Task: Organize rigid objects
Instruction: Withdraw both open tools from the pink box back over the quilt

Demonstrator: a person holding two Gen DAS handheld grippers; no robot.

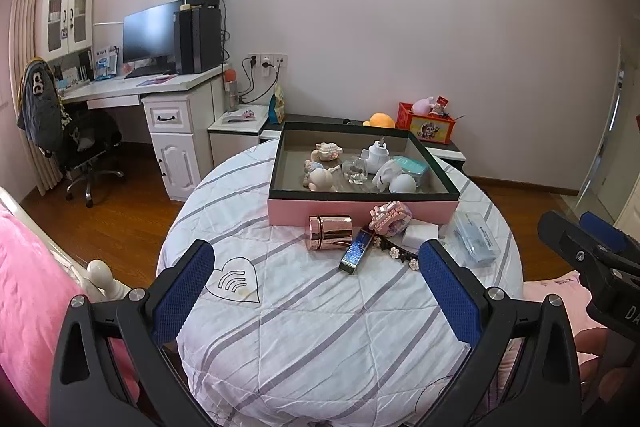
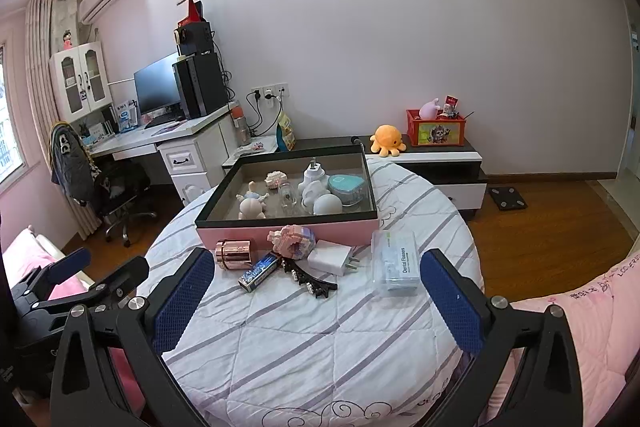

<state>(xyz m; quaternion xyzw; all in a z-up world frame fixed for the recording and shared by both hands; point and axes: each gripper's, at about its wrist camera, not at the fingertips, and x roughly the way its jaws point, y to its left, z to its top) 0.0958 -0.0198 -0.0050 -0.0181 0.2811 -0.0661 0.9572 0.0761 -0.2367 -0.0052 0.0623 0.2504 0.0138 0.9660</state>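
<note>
A pink box with a dark rim [image 1: 362, 209] [image 2: 288, 231] stands on the round quilt-covered table [image 1: 320, 327] [image 2: 320, 339] and holds several small figurines and containers. In front of it lie a rose-gold jar [image 1: 330, 231] [image 2: 233, 254], a blue glitter case [image 1: 355, 251] [image 2: 259, 271], a pink block model [image 1: 390, 218] [image 2: 292, 238], a black flower hair clip [image 1: 394, 249] [image 2: 308, 279], a white charger [image 1: 418, 235] [image 2: 332, 261] and a clear floss box [image 1: 476, 237] [image 2: 395, 263]. My left gripper [image 1: 318, 283] and right gripper [image 2: 318, 287] are both open and empty, short of the objects.
A bed with pink bedding [image 1: 24, 279] lies left and another pink cover [image 2: 580, 315] right. Behind the table stand a white desk with monitor [image 1: 152, 35], an office chair [image 1: 84, 147] and a low cabinet with an orange plush [image 2: 387, 140] and a red crate [image 2: 436, 127].
</note>
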